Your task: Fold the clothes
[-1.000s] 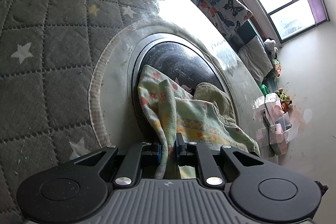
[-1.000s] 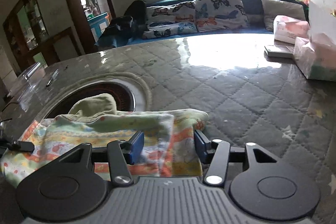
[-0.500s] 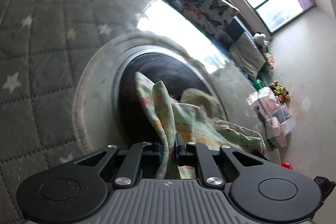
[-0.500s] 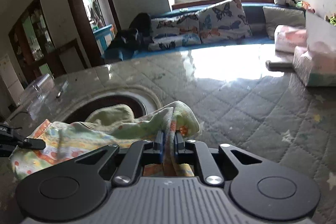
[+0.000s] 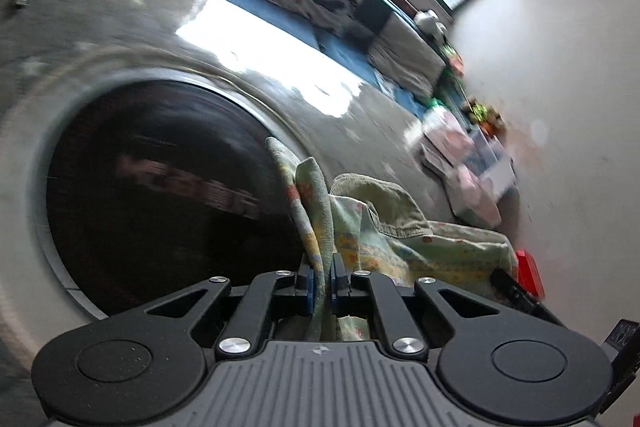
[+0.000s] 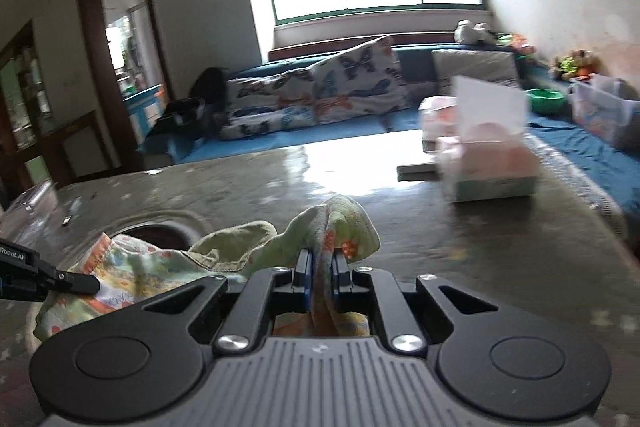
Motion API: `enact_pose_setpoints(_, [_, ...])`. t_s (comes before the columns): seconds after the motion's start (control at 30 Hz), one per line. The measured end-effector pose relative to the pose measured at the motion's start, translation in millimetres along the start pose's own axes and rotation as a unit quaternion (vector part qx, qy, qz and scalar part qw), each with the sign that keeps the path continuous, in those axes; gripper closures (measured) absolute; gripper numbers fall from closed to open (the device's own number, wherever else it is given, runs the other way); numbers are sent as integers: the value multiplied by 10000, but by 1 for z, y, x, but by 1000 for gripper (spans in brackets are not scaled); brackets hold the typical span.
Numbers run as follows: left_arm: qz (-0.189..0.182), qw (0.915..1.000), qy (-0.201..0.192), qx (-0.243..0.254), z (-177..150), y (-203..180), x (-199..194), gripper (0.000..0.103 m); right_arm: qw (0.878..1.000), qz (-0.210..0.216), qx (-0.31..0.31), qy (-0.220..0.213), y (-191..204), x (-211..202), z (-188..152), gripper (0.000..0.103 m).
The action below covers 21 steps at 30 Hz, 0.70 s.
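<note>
Left tool (image 5: 321, 281) & right tool (image 6: 321, 277): each clamped on a bunched edge of the pale-green printed cotton garment (image 6: 160, 269), which hangs betw. them above the grey quilted table (image 6: 460, 247).

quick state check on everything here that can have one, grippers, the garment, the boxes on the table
left gripper: shut on the printed garment
right gripper: shut on the same garment
printed garment: bunched, unfolded, pinched at two places
tissue box: upright on the table, blurred
doorway: open
</note>
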State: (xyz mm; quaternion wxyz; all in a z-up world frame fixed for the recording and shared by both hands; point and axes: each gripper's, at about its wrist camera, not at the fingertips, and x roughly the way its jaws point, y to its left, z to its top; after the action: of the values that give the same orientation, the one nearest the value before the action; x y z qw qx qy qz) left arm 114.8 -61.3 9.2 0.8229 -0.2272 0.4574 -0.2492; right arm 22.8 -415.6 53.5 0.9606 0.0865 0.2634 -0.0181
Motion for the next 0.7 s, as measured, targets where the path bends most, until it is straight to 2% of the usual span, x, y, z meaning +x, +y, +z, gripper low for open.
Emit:
enact_pose_setpoints(0.33, [-217, 9974, 469, 504, -11, -55, 54, 95, 9973, -679, 277, -76, -65, -21, -5, 95])
enact_pose_setpoints(0.57, [-74, 9953, 746, 620, -21, -62, 76, 95, 9935, -1012, 507, 135, -98, -16, -21, 94])
enact_pose_setpoints(0.7, [90, 9952, 738, 629, -19, -56, 74, 88, 9911, -1141, 603, 337, -108, -5, -32, 92])
